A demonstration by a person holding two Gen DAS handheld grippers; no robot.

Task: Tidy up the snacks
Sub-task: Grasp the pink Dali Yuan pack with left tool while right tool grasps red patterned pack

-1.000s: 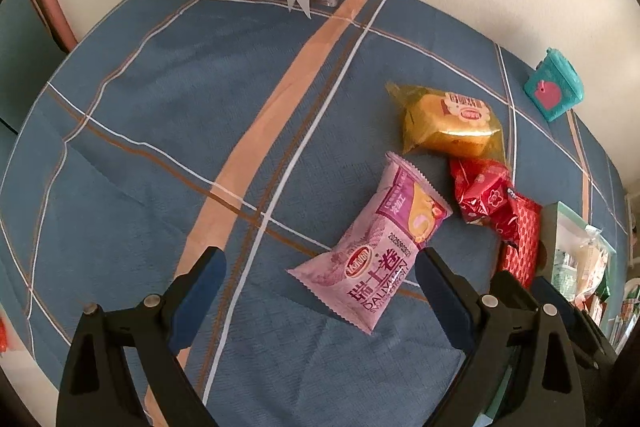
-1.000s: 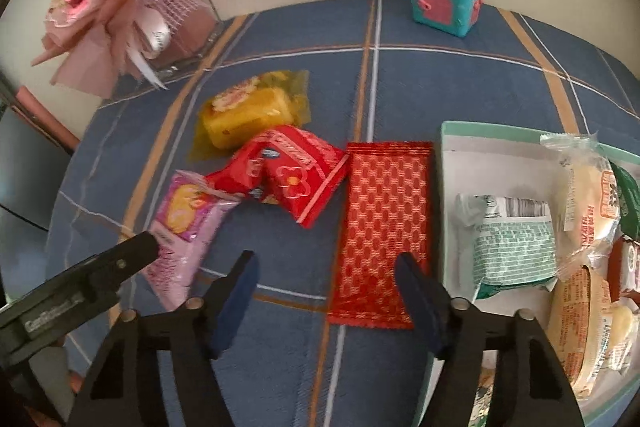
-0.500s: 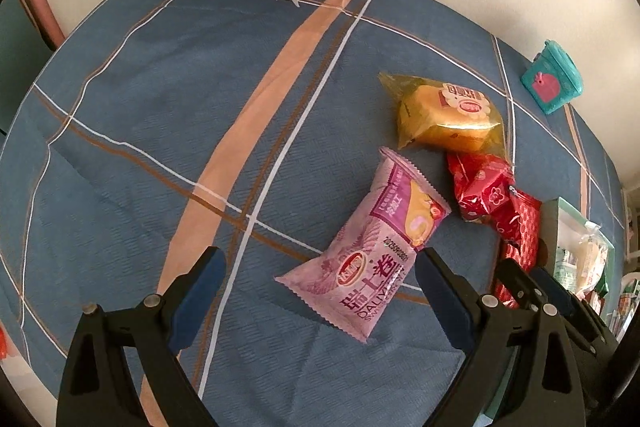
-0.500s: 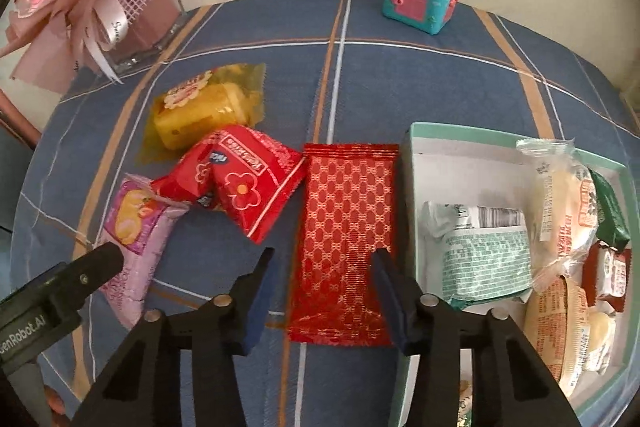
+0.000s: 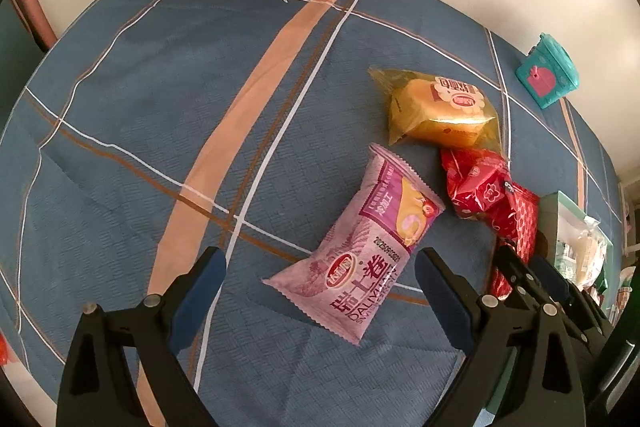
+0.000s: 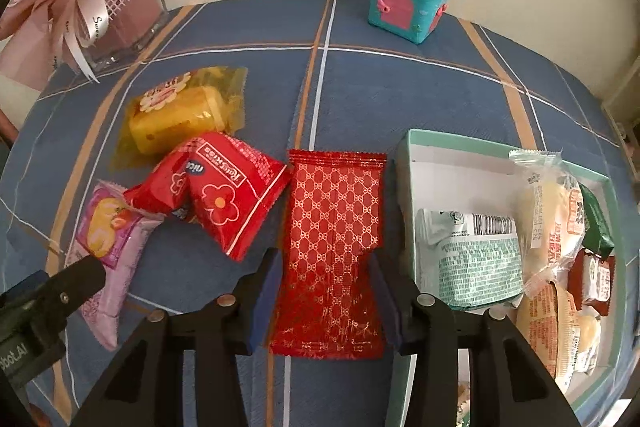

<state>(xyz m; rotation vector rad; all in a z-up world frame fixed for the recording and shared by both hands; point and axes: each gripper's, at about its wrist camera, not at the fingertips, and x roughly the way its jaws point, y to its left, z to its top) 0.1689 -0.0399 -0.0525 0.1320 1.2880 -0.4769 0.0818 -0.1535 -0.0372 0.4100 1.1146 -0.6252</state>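
A flat red patterned packet [image 6: 334, 239] lies on the blue tablecloth beside the green-rimmed box [image 6: 404, 163]. My right gripper [image 6: 326, 301] straddles its near half, jaws closing in on both edges but still a little apart. A red flower packet [image 6: 224, 193], a yellow cake packet [image 6: 180, 113] and a pink roll packet [image 6: 108, 239] lie to the left. My left gripper [image 5: 320, 293] is open, hovering over the pink roll packet [image 5: 360, 259]. The box holds several wrapped snacks [image 6: 478, 259].
A teal toy chest [image 6: 410, 1] stands at the table's back edge. A glass vase with a pink bouquet [image 6: 108, 15] stands at the back left. The left gripper's finger [image 6: 52, 287] shows at the right view's lower left.
My right gripper moved forward and down onto the red patterned packet and its jaws narrowed around it. My left gripper drifted slightly, staying open over the pink packet.
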